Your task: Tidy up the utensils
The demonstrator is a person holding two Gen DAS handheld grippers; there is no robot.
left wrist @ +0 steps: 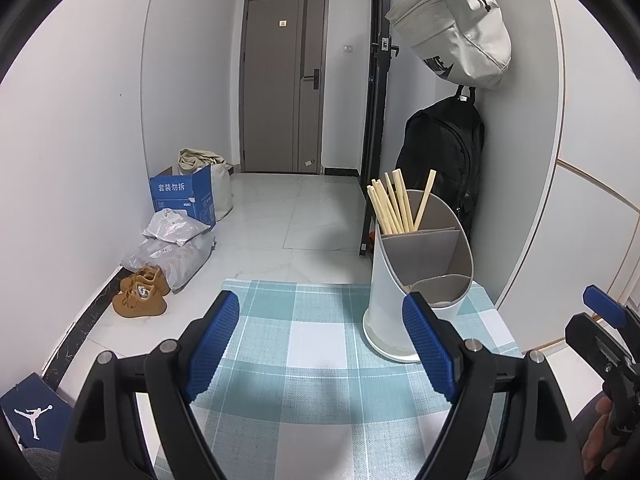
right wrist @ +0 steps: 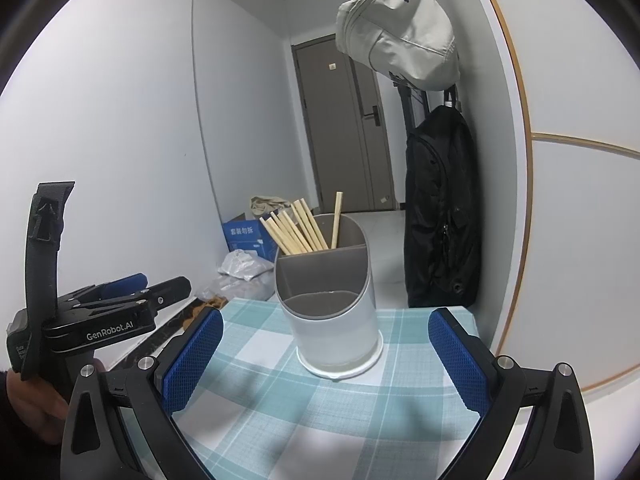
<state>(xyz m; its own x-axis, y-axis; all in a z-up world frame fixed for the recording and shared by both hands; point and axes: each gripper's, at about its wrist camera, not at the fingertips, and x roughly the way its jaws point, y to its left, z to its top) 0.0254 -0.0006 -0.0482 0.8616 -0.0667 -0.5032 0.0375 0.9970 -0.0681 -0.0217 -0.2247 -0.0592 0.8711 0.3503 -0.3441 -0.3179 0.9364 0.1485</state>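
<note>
Left wrist view, far lower left: dark shoebox (left wrist: 30, 410) with a white jumping-figure logo. Above it on the pale floor, tan shoes (left wrist: 141, 291), grey plastic parcels (left wrist: 176, 246), a blue carton (left wrist: 185, 196) and a cream cloth bag (left wrist: 208, 168) against the left wall. At frame bottom, left gripper (left wrist: 320, 344) with blue-padded fingers (left wrist: 210, 346) spread wide, nothing between them but checked tablecloth (left wrist: 304, 356). Grey door (left wrist: 280, 92) in the upper centre. Right of centre, white utensil holder (left wrist: 394, 292) upright on the far right part of the cloth, grey dividers inside; wooden chopsticks (left wrist: 394, 206) bunched in its rear compartment, leaning left, one leaning right; the front compartments look bare, though their depths are hidden. Right pad of the left gripper overlapping the holder's base in the frame; contact impossible to tell. Behind the holder, black backpack (left wrist: 440, 160) hanging on the wall; pale grey bag (left wrist: 456, 28) hanging at upper right. Far right edge: part of the right gripper (left wrist: 604, 320).

Right wrist view, lower left: a hand (right wrist: 28, 404) gripping the left gripper's handle, that gripper seen side-on. At frame bottom, right gripper (right wrist: 326, 360) with fingers (right wrist: 460, 360) spread apart, gripping nothing. Utensil holder (right wrist: 336, 320) centred beyond them, near the cloth's far edge, chopsticks (right wrist: 298, 230) in the back section. Black backpack (right wrist: 440, 216) at right, pale grey bag (right wrist: 396, 28) at upper right.
</note>
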